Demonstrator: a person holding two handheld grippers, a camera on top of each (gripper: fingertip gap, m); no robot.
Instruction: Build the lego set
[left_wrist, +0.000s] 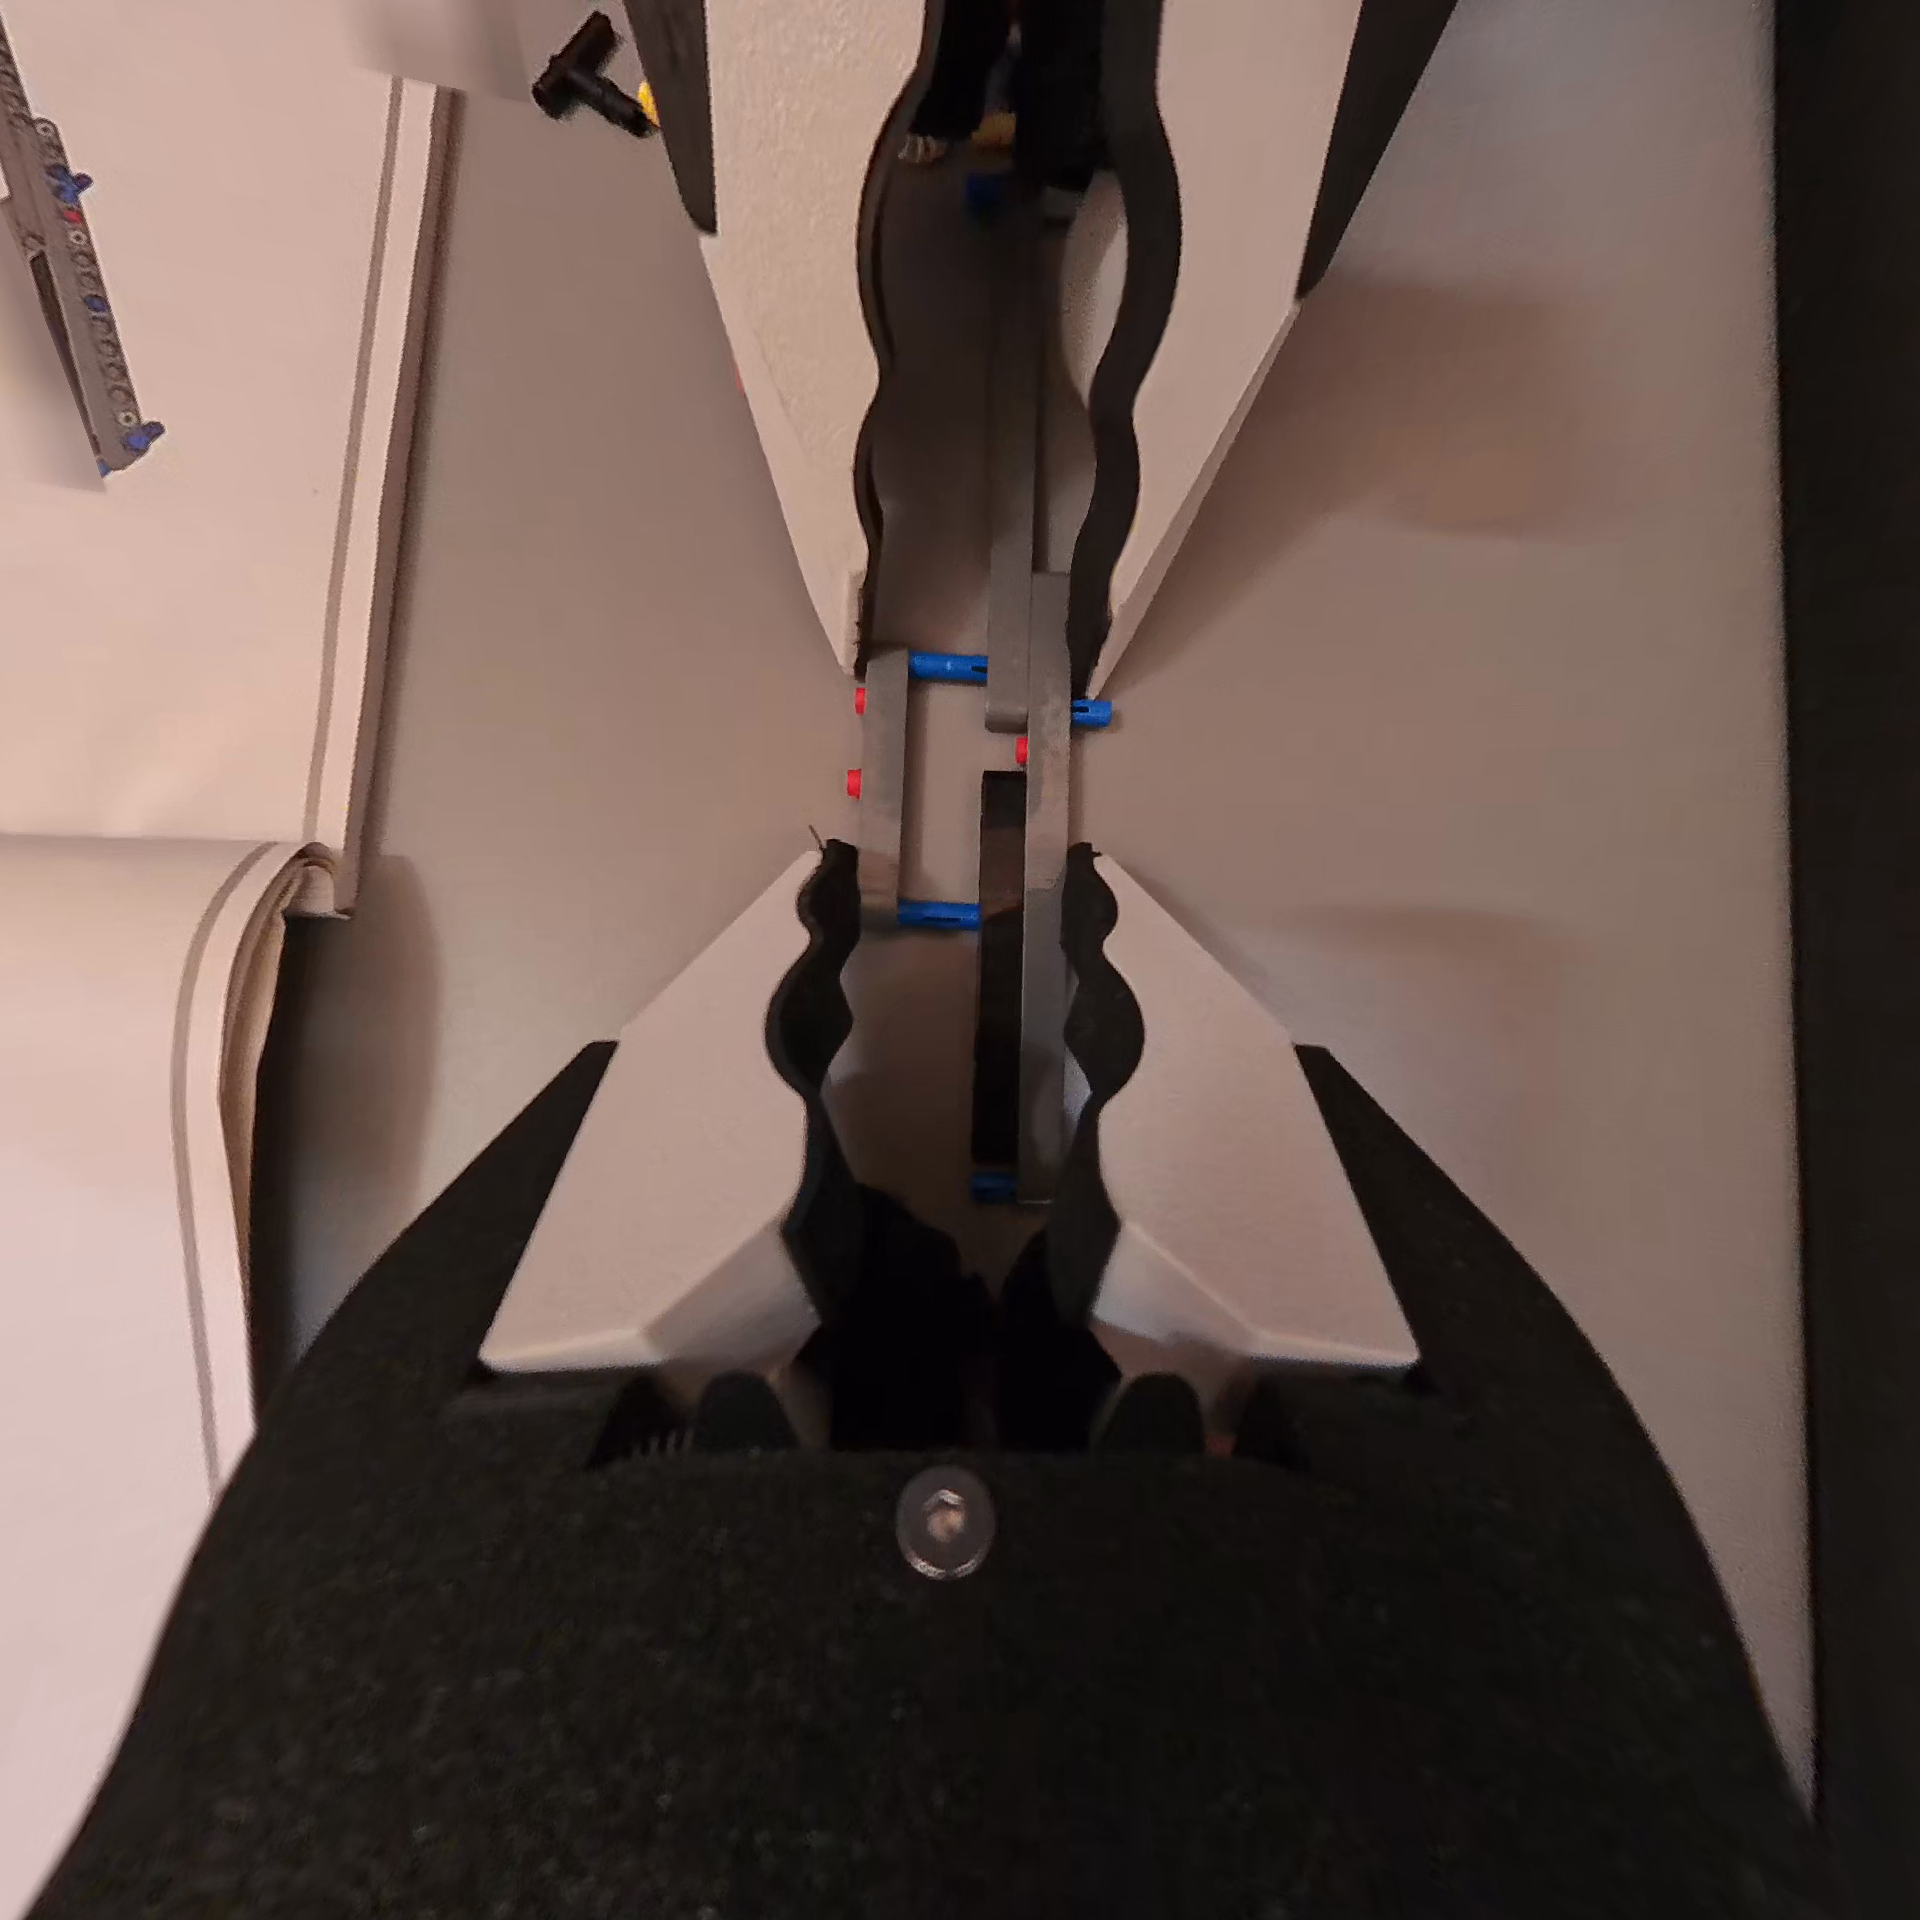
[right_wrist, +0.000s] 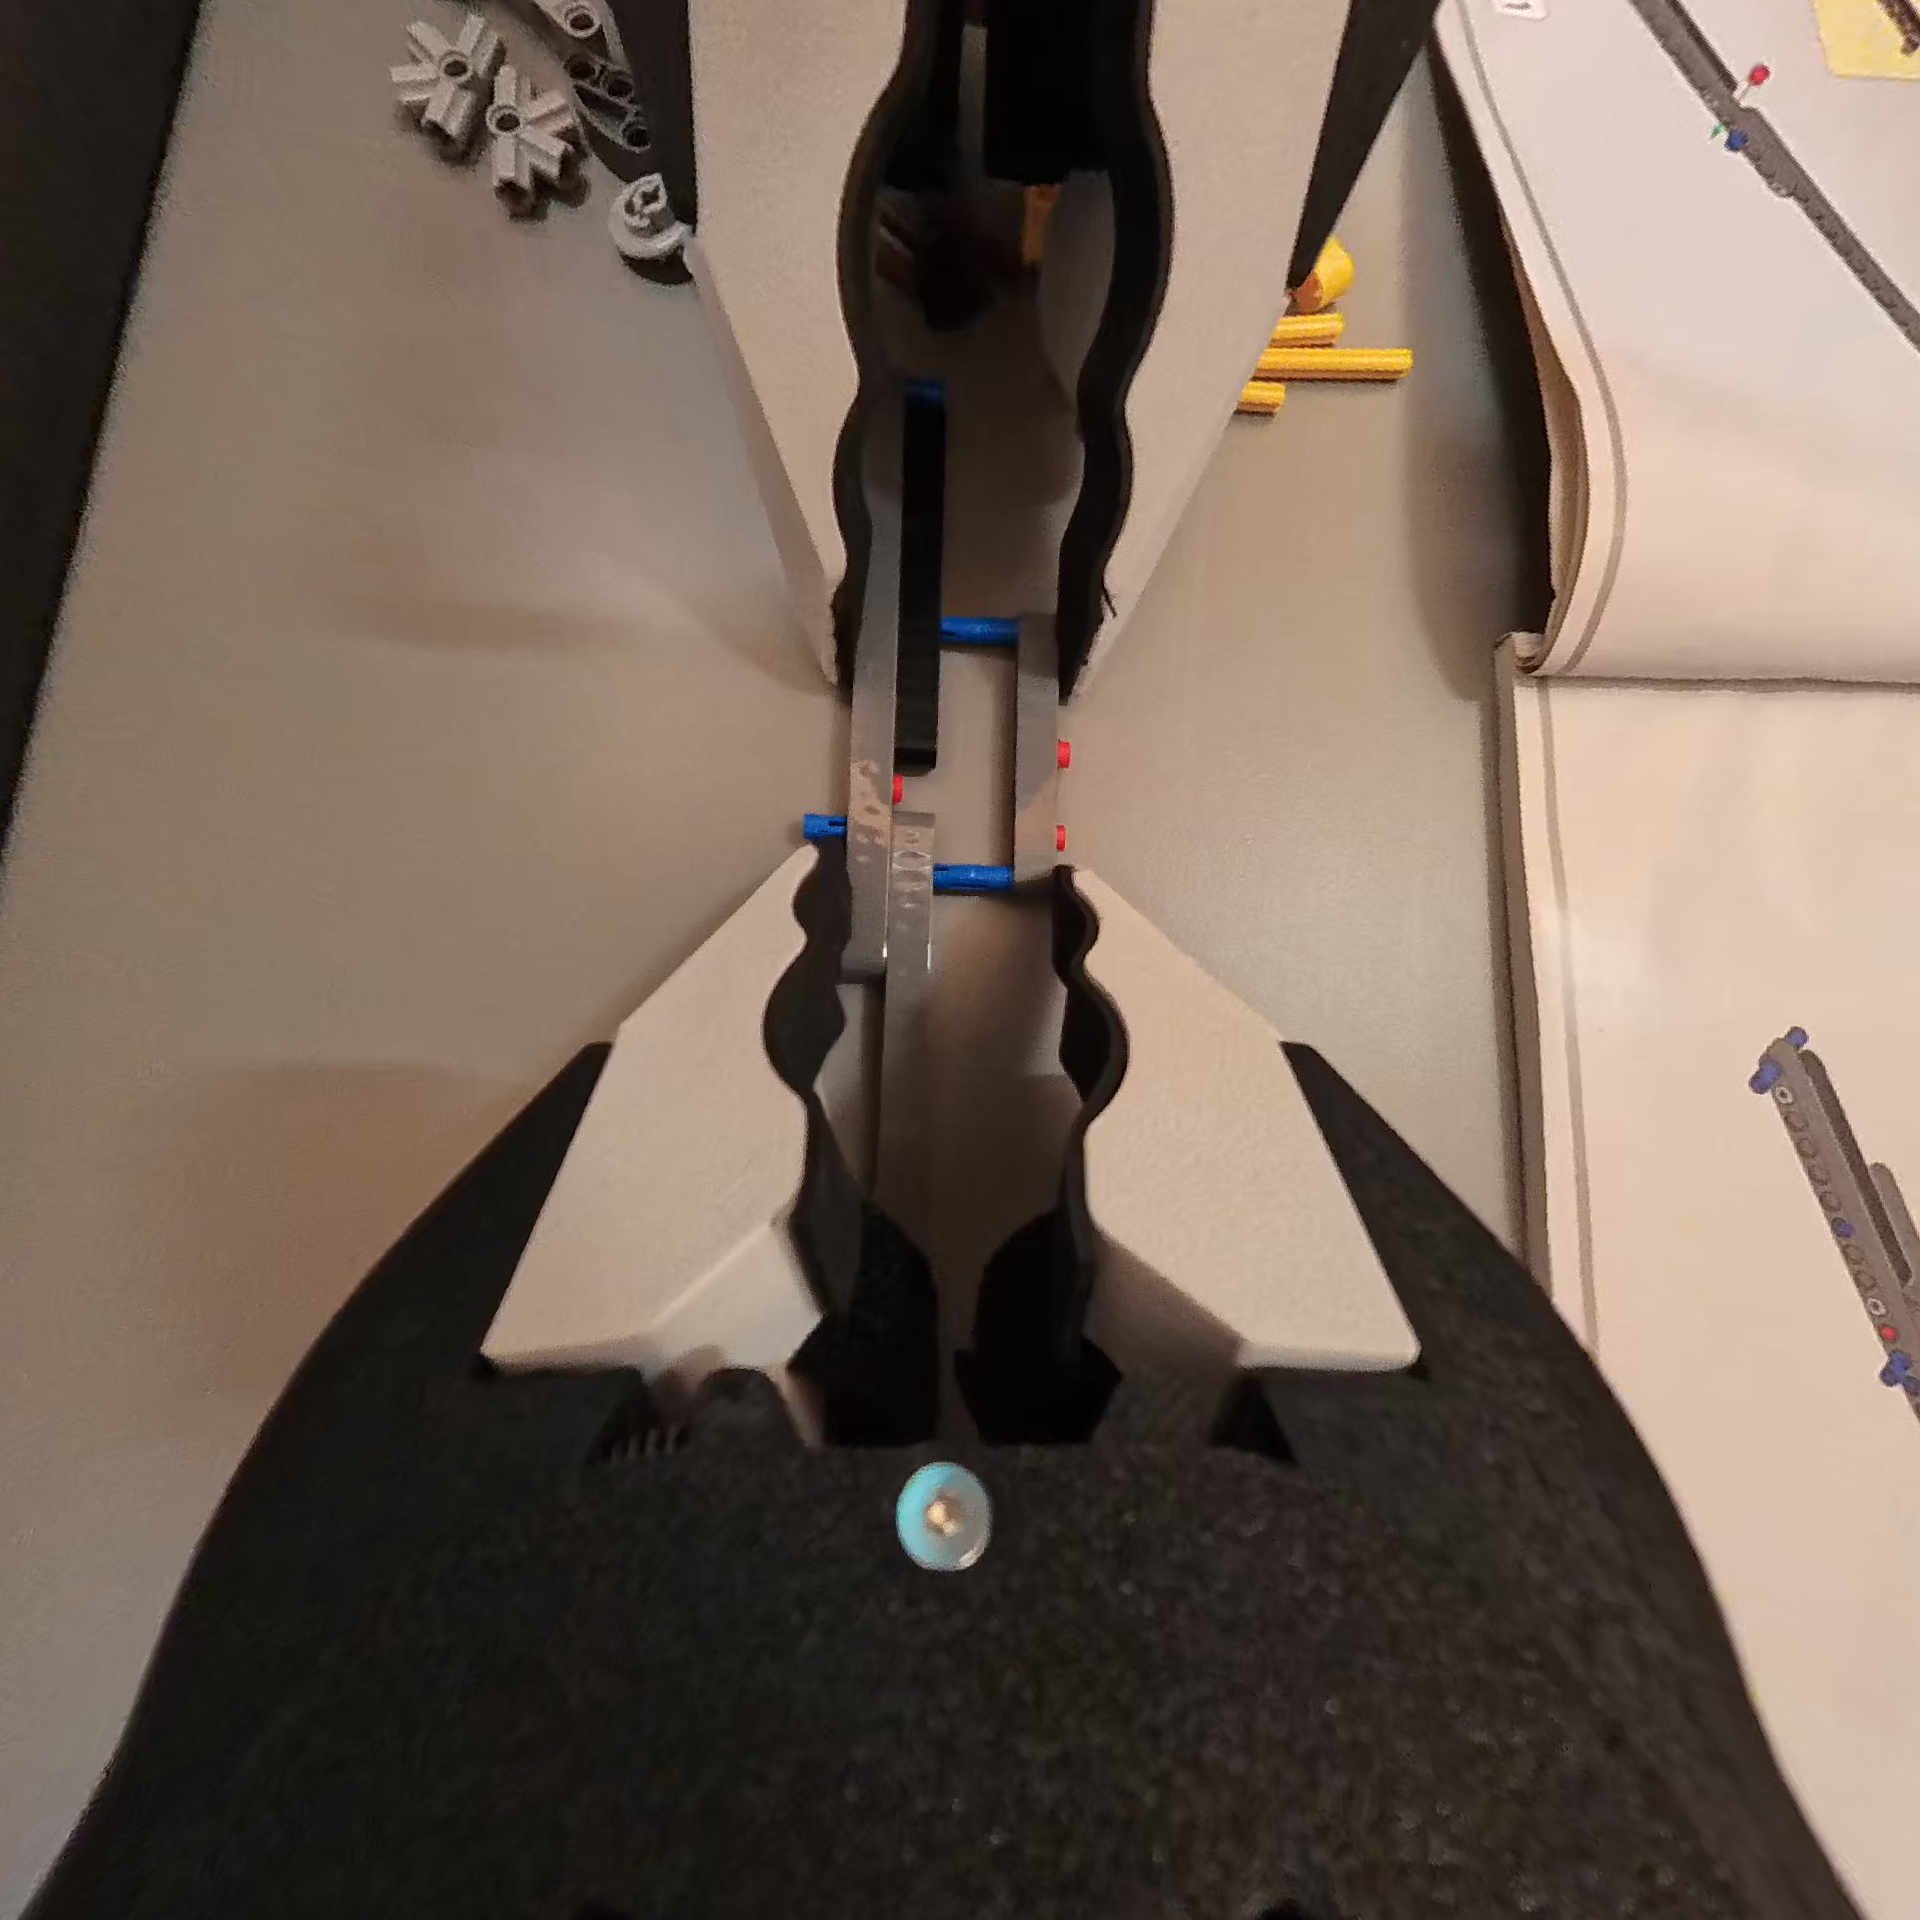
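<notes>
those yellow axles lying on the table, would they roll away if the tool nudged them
Probably somewhat. The yellow axles are thin straight rods lying flat on the smooth table, so a sideways nudge could roll them. Their ridged surface may limit it. They look light, so they would likely skid too.

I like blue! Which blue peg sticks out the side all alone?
The blue peg on the frame's left outer side; the others bridge the two grey bars.

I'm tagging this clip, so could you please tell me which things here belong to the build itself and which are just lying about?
In hand:
- grey beam assembly with blue pins and red pins
- left gripper
- right gripper
- open instruction booklet

Lying about:
- grey connectors
- yellow axles
- black connector
</notes>
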